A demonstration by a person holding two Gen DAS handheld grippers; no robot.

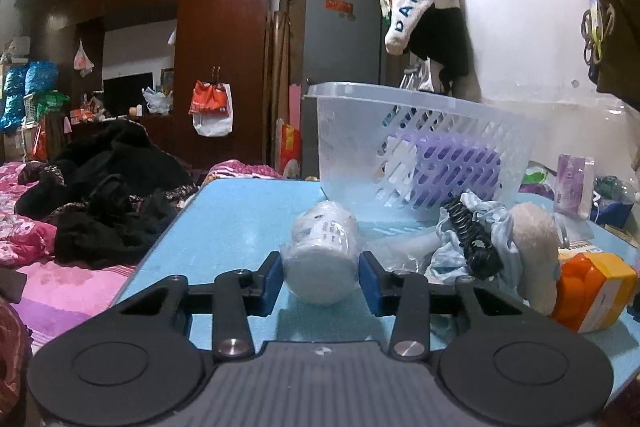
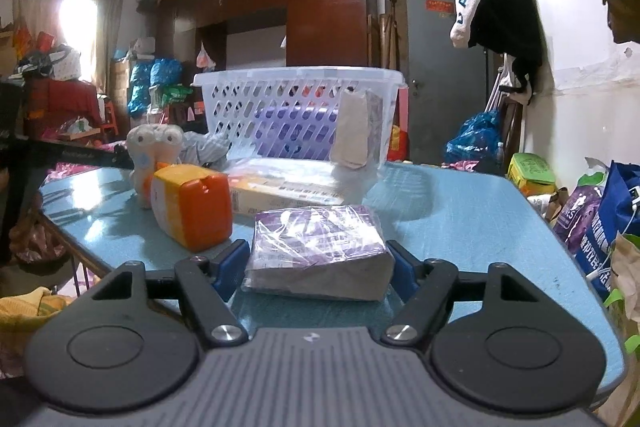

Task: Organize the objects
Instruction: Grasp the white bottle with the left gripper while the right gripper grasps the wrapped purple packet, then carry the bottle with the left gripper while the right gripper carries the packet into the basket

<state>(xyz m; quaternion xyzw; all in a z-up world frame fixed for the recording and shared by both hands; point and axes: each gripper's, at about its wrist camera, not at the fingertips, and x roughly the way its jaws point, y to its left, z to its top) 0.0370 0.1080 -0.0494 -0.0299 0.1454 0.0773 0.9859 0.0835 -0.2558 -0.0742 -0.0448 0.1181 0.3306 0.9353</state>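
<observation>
Grippers bracket soft, light, slippery packs near the blue table's (image 1: 224, 219) front edge: left gripper (image 1: 320, 277) pinches a wrapped white roll (image 1: 322, 251) mid-body; right gripper (image 2: 316, 269) squeezes a purple tissue pack (image 2: 320, 251) at its sides.

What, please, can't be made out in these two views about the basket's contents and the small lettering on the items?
- Left wrist view: the purple thing inside the clear slotted plastic basket is screened by its wall; unidentifiable.
- Left wrist view: the label on the white plastic-wrapped roll between the left gripper pads is too small to read.
- Right wrist view: print on the purple wrapped tissue pack at the right gripper is lost in wrapper glare.
</observation>
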